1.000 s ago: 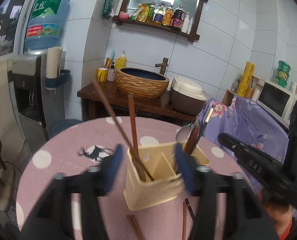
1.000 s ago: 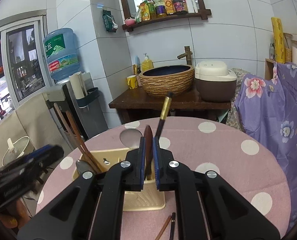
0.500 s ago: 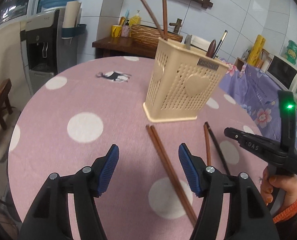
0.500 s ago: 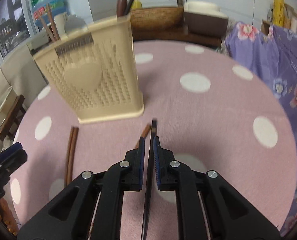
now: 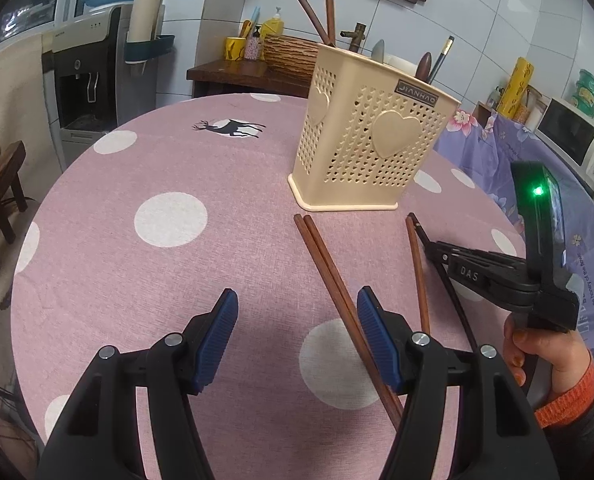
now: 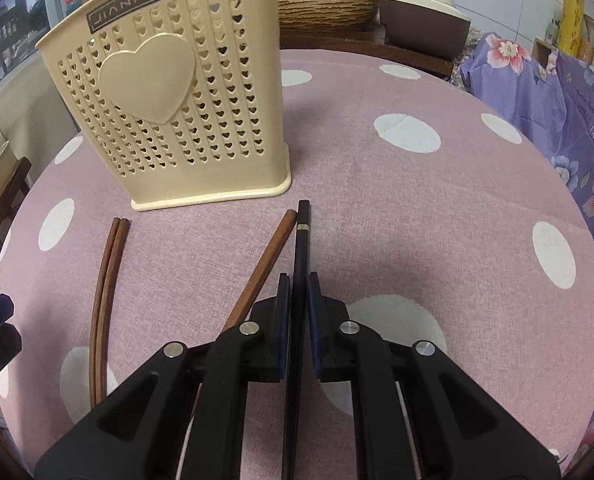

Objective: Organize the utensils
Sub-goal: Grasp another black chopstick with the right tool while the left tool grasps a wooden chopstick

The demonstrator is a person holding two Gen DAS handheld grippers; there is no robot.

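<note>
Right gripper [image 6: 295,312] clamped on black chopstick [image 6: 302,240] lying on worktop [image 6: 417,200], just before holder [image 6: 165,92]. Left gripper [image 5: 297,336] open, empty. Lift level, tip upward, drop into holder.

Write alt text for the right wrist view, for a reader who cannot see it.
The right gripper has its jaws shut on a black chopstick lying on a pink, white-dotted tablecloth. A single brown chopstick lies just left of it, a brown pair farther left, and a cream utensil holder stands behind.
</note>
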